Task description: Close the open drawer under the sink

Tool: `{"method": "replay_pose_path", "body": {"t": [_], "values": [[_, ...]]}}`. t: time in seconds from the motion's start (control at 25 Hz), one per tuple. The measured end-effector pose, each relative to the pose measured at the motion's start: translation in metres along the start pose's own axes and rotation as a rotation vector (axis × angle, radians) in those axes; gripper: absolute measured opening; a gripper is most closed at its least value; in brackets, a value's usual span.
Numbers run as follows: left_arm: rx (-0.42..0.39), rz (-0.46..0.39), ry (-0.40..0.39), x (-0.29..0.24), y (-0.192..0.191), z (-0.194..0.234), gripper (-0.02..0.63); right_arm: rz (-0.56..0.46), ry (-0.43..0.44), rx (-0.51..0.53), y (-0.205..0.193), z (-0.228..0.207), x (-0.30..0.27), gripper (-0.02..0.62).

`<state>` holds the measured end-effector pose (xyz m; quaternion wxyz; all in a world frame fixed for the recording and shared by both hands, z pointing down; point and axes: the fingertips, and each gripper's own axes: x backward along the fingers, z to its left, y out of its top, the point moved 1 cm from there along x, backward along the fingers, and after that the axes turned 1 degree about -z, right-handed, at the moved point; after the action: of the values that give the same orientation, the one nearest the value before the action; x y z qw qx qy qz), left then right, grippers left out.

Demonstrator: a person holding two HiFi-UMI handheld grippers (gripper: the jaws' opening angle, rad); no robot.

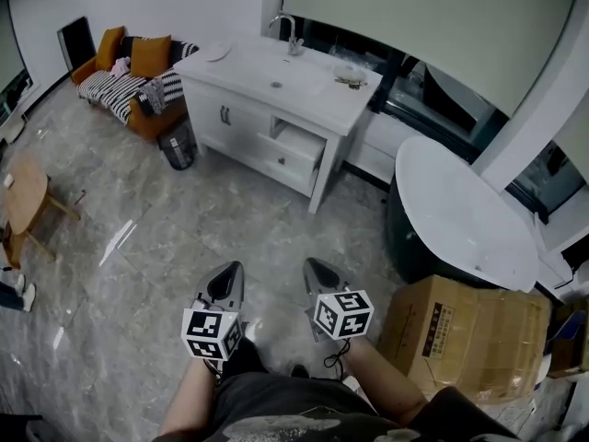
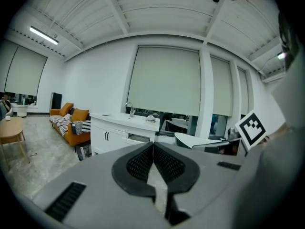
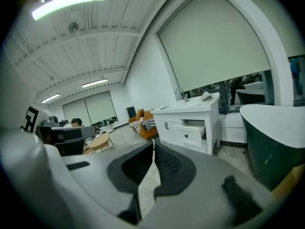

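Open drawer [image 1: 294, 147] under sink [image 1: 281, 76]; left hand-held gripper [image 1: 234, 267], right hand-held gripper [image 1: 312, 264], both closed

Floor [image 1: 138, 238]: grey stone-look tiles, polished, with streaks of reflected light.
Vanity [image 1: 241, 118]: white painted finish, smooth, satin. Open drawer [image 1: 293, 153]: same finish.
Basin top [image 1: 230, 67]: white, glossy.
Tap [image 1: 289, 33]: bright chrome metal.
Far left: sofa [image 1: 115, 49] in orange cloth, with a striped throw [image 1: 115, 90], also cloth.
Left: round table [image 1: 23, 196], pale wood, matt.
Right: bathtub [image 1: 460, 205], glossy white rim, dark outer wall.
Near right: box [image 1: 469, 334], brown cardboard, matt.
Left gripper [image 2: 153, 144] and right gripper [image 3: 153, 144]: matt grey plastic shells. Black pads [image 2: 143, 163] with a fine gridded texture.
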<state>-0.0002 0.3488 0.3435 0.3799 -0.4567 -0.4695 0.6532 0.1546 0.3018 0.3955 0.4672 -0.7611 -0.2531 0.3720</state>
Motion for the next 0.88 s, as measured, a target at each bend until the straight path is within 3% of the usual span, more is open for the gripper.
{"method": "replay_pose_path", "body": {"t": [0.32, 0.6, 0.88], "values": [[0.01, -0.001, -0.077, -0.054, 0.032, 0.093, 0.015, 0.001, -0.11, -0.044, 0.027, 0.005, -0.087, 0.028], [0.026, 0.006, -0.13, -0.076, 0.046, 0.163, 0.015, 0.012, -0.179, -0.022, 0.039, 0.029, -0.141, 0.028], [0.036, 0.019, -0.209, -0.096, 0.05, 0.201, 0.015, 0.032, -0.241, -0.053, 0.028, 0.047, -0.177, 0.028]]}}
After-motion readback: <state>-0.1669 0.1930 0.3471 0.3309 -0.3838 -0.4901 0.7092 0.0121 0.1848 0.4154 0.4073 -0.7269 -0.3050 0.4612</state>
